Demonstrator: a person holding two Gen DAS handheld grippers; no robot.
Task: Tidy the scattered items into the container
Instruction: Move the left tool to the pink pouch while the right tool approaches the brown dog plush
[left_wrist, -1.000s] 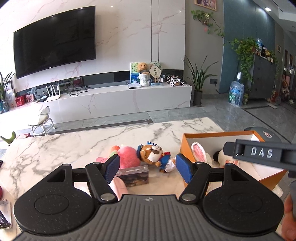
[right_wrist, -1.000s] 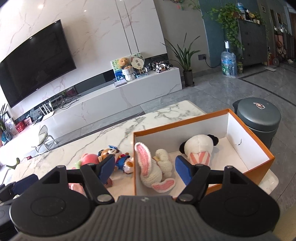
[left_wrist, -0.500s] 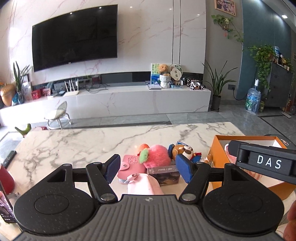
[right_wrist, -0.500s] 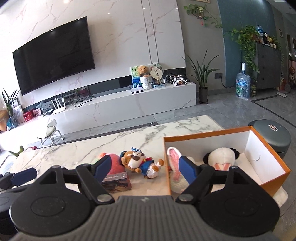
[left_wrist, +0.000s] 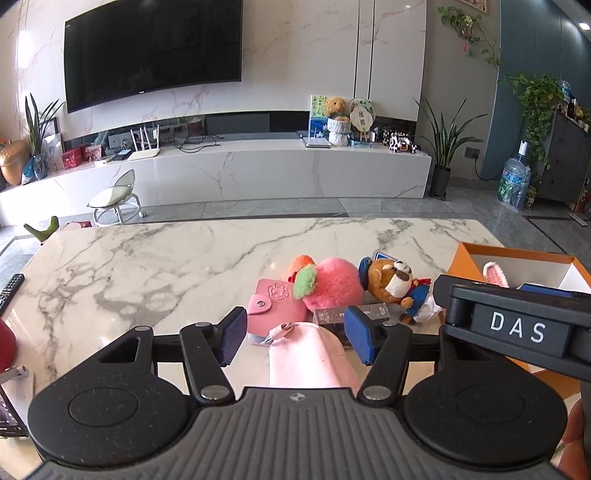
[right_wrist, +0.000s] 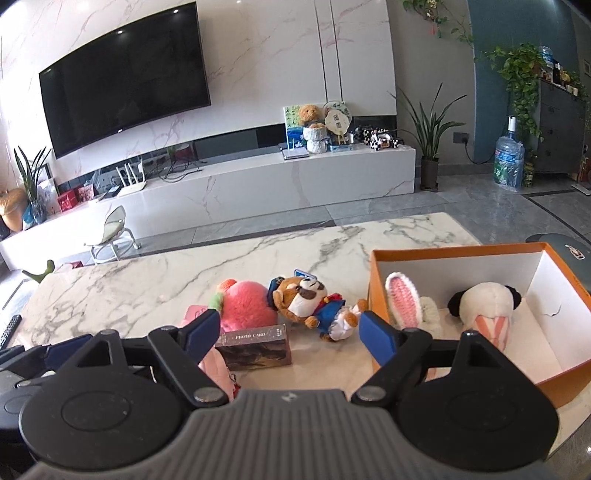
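An orange box (right_wrist: 458, 254) (left_wrist: 467, 254) stands at the right of the marble table and holds a bunny plush (right_wrist: 404, 302) and a panda plush (right_wrist: 487, 306). Left of it lie a bear plush (right_wrist: 306, 299) (left_wrist: 391, 280), a pink peach plush (right_wrist: 245, 302) (left_wrist: 332, 282), a photo card box (right_wrist: 255, 349), a pink wallet (left_wrist: 273, 308) and a pale pink pouch (left_wrist: 310, 354). My left gripper (left_wrist: 293, 341) is open, its fingers either side of the pouch. My right gripper (right_wrist: 288, 330) is open above the card box and the bear.
The marble table (left_wrist: 166, 258) stretches far to the left and back. A remote (left_wrist: 11, 288) lies at its left edge. A grey bin (right_wrist: 569, 251) stands behind the box. A TV wall and a low white console are across the room.
Both grippers have swung left, away from the box and toward the loose toys. The left gripper now frames the pouch and wallet. Both stay open and empty.
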